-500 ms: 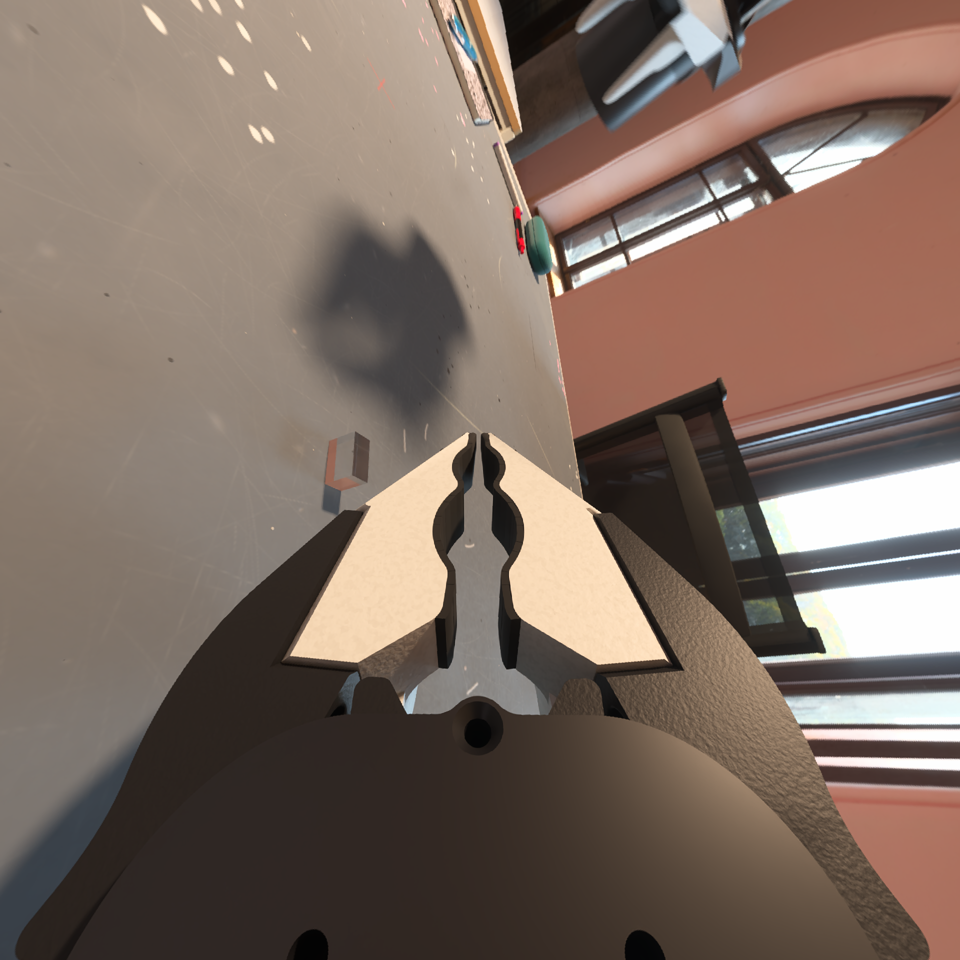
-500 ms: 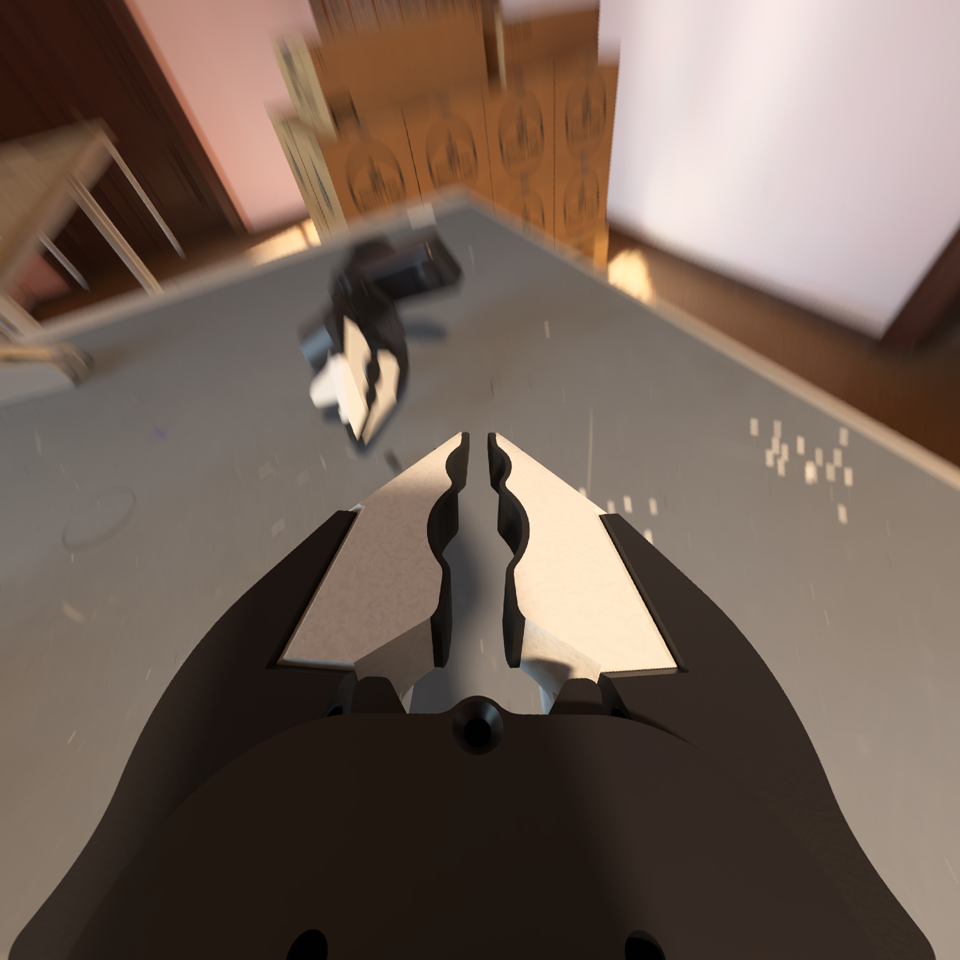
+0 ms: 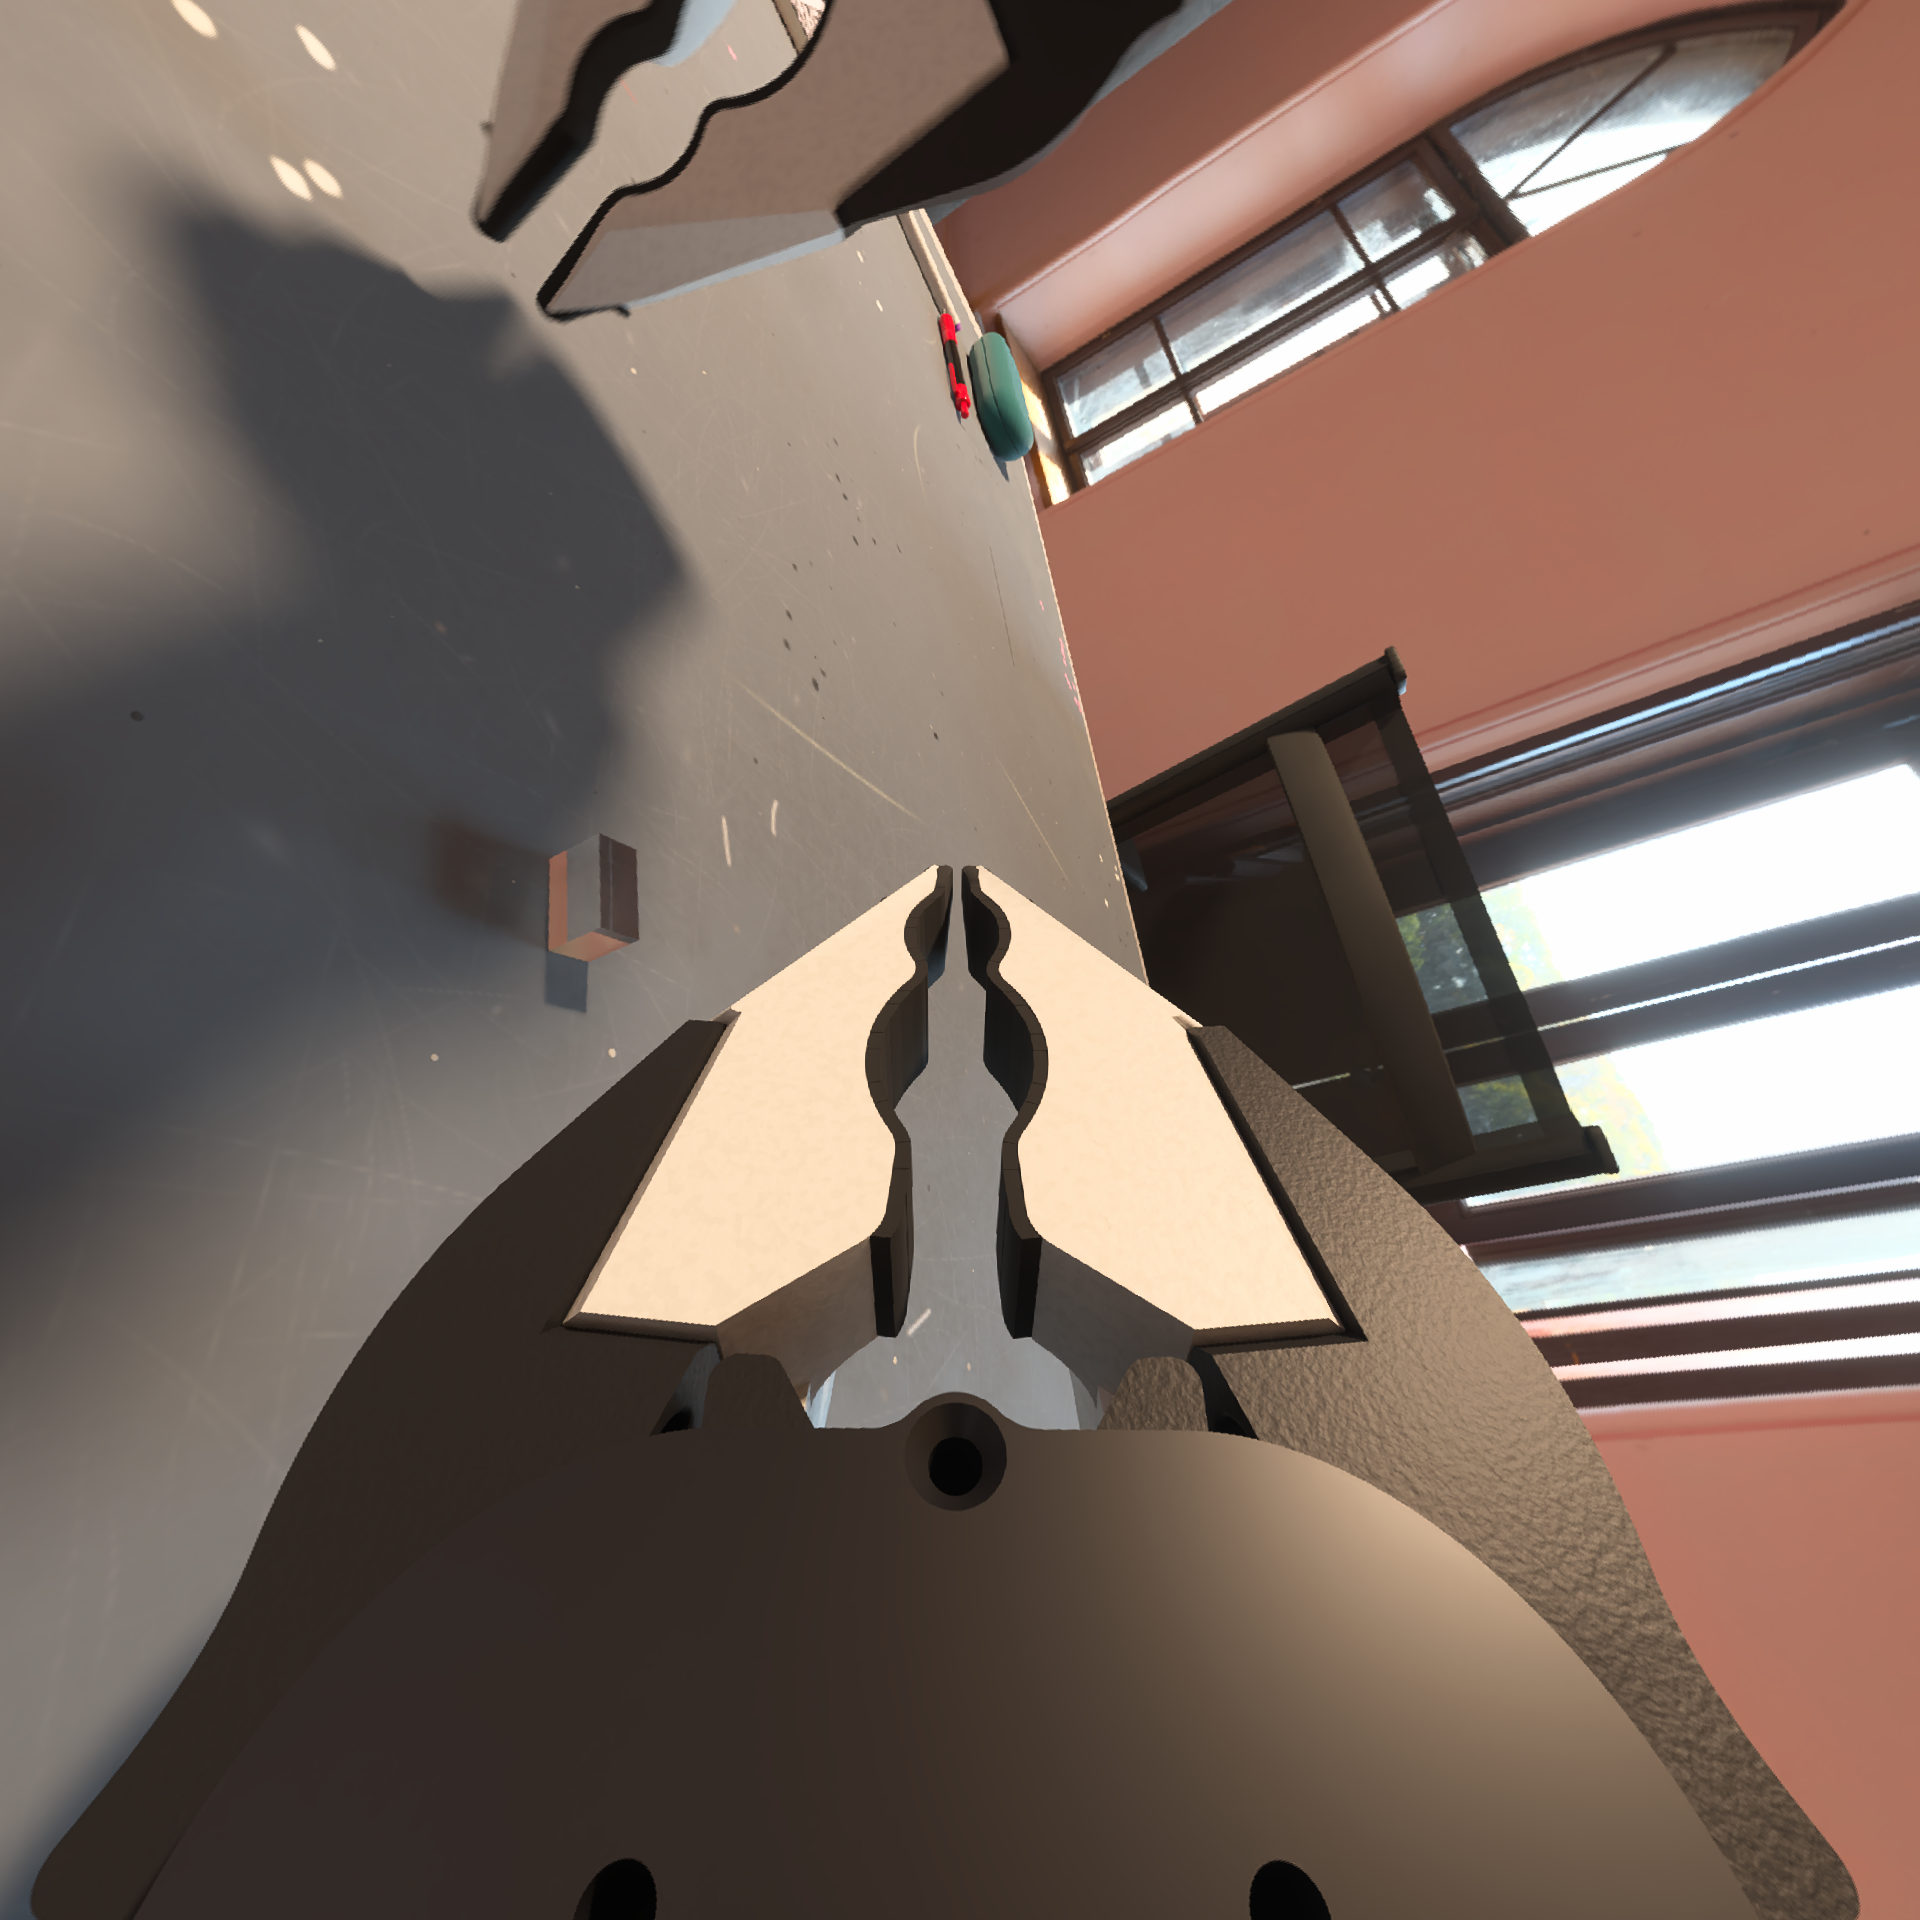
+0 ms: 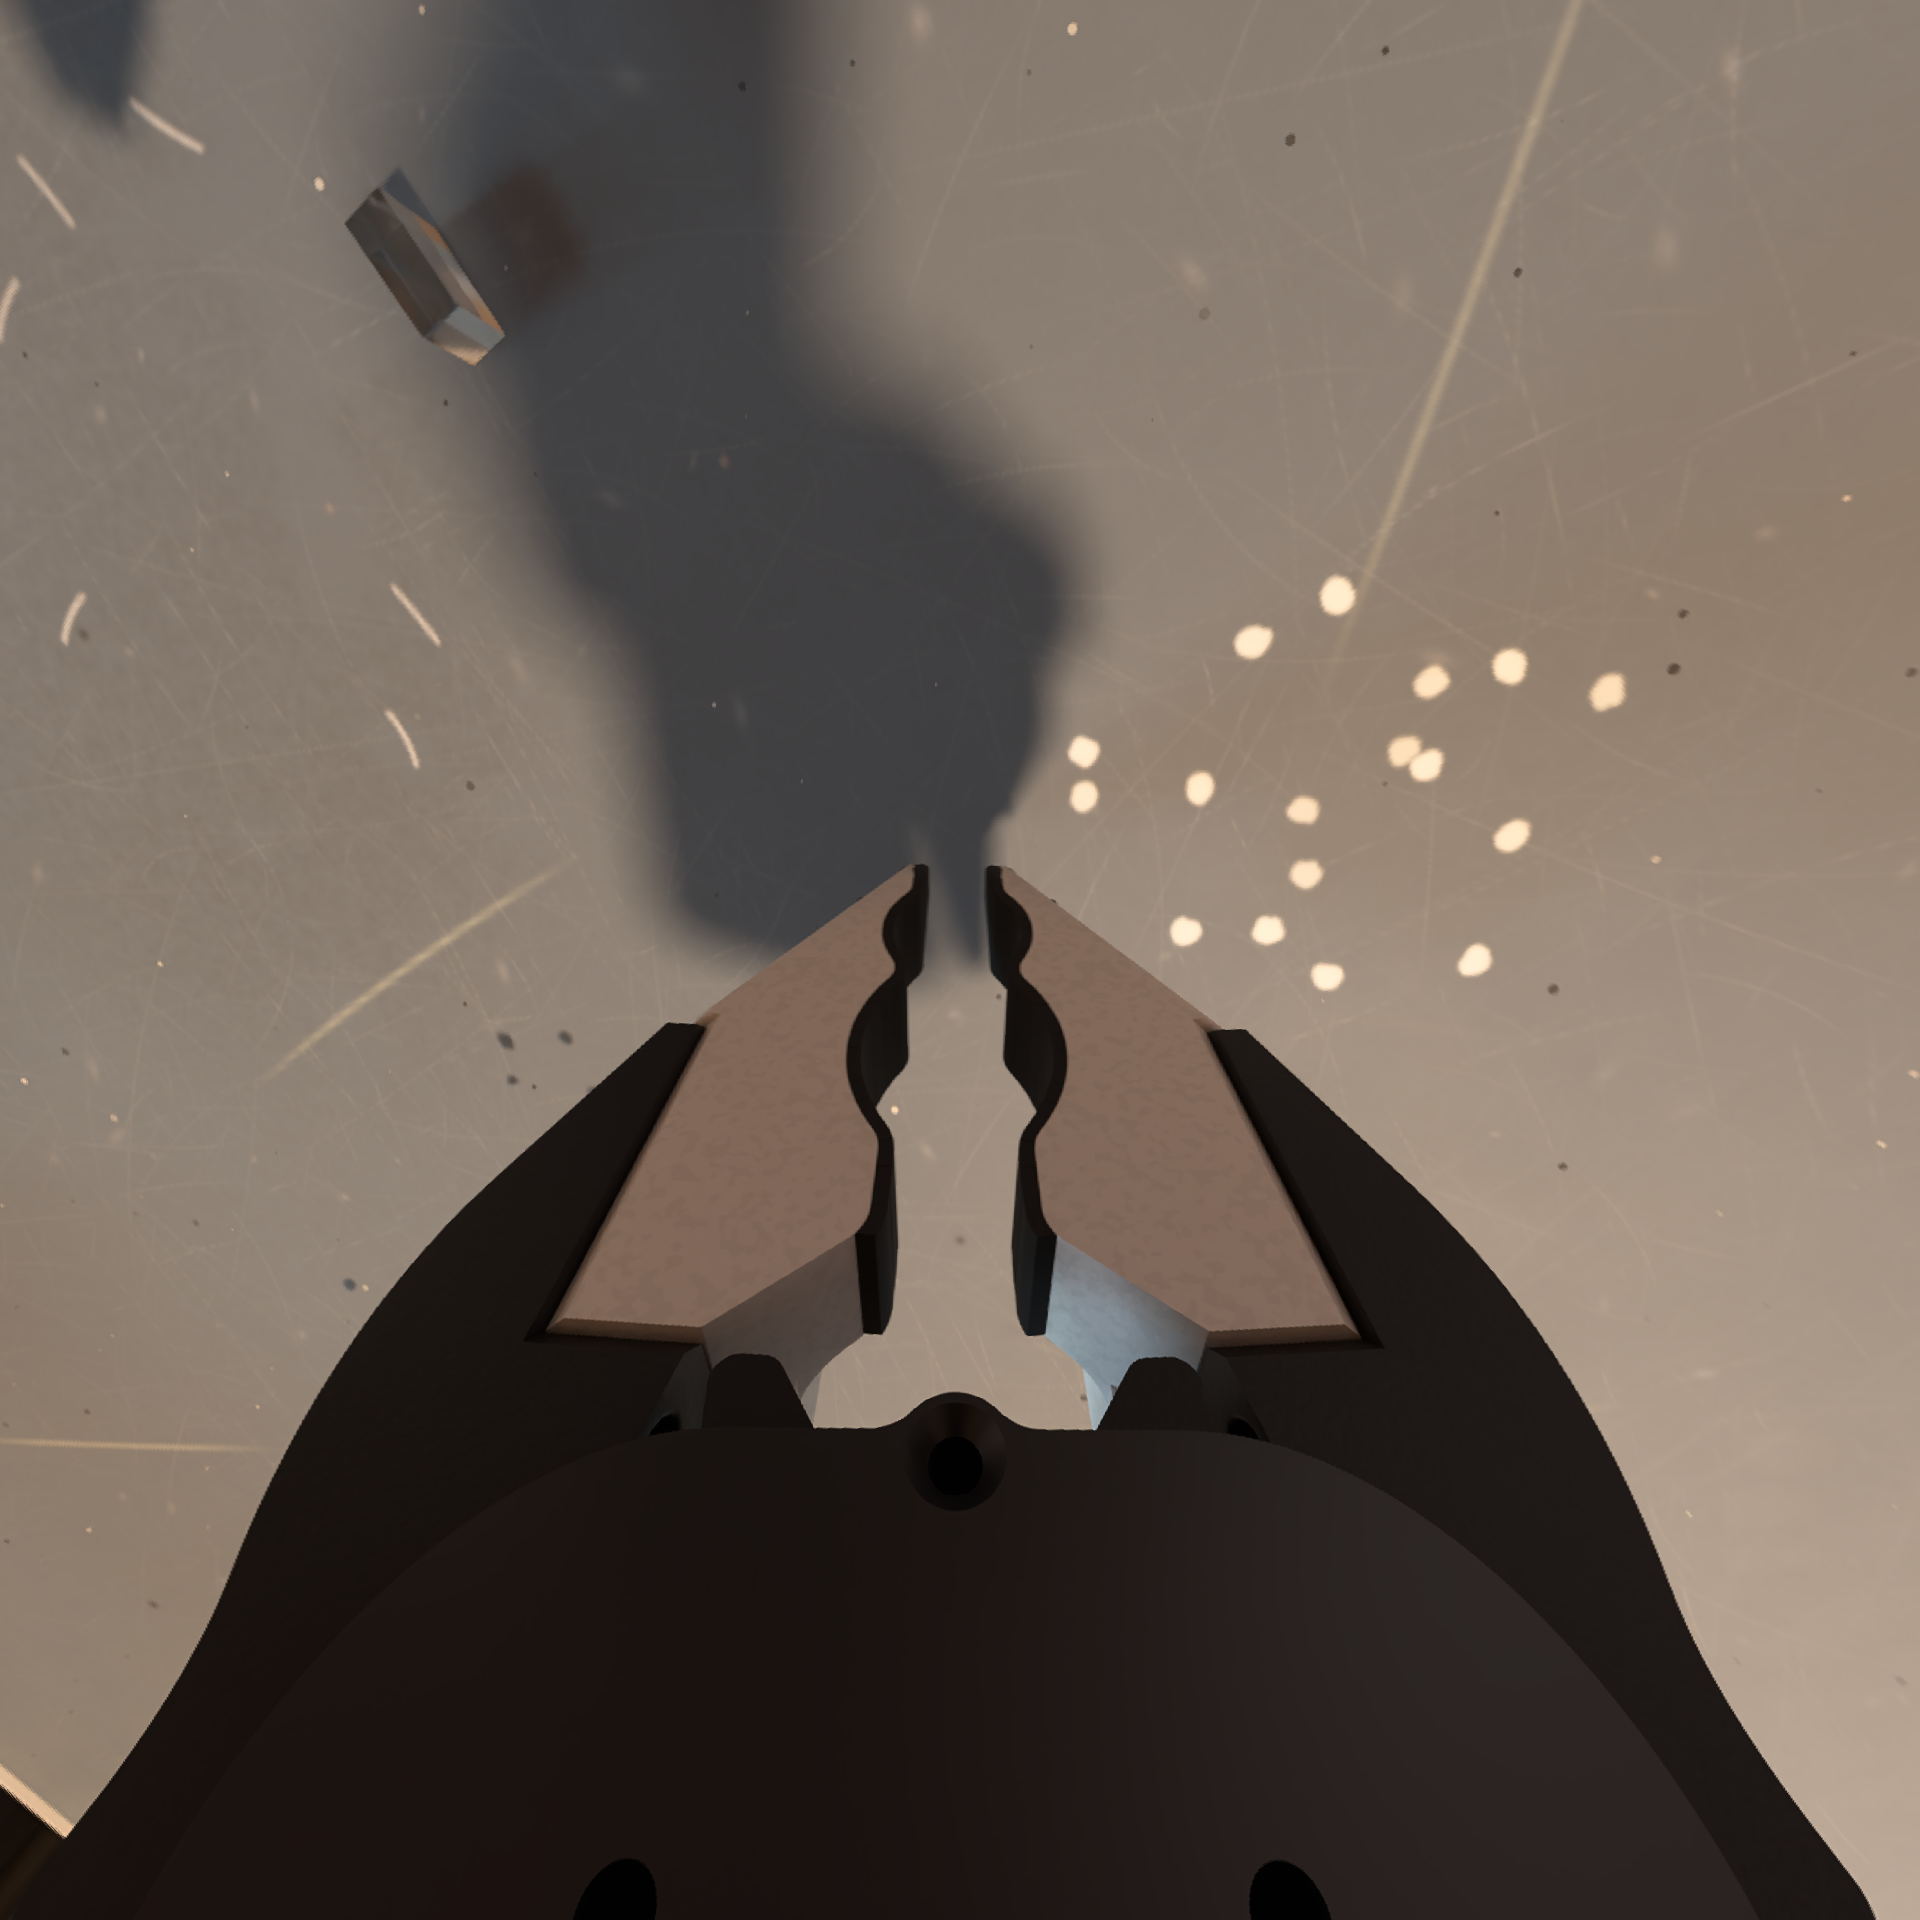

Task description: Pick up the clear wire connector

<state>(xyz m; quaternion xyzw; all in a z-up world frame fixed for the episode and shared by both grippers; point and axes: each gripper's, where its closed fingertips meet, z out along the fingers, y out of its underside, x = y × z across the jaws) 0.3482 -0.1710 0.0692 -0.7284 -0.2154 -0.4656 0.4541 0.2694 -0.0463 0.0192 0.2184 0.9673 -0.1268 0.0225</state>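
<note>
The clear wire connector [image 3: 592,899], a small see-through block, lies on the grey table [image 3: 312,1091] left of and level with my left gripper's tips. My left gripper [image 3: 957,871] is shut and empty, just above the table. In the right wrist view the connector [image 4: 426,268] lies at the upper left, well ahead and to the left of my right gripper [image 4: 956,873], which points down at the table, nearly shut with a narrow gap at the tips, and is empty. The right gripper [image 3: 520,265] also shows large at the top of the left wrist view.
A red item [image 3: 954,364] and a teal rounded object [image 3: 1000,410] sit at the table's far edge. The table edge [image 3: 1081,727] runs close to the right of my left gripper. A large shadow [image 4: 831,623] covers the table beside the connector.
My right gripper has swung down close to the table and nearer the connector; it looms much larger in the left wrist view. Its shadow has spread beside the connector. The left gripper has barely moved.
</note>
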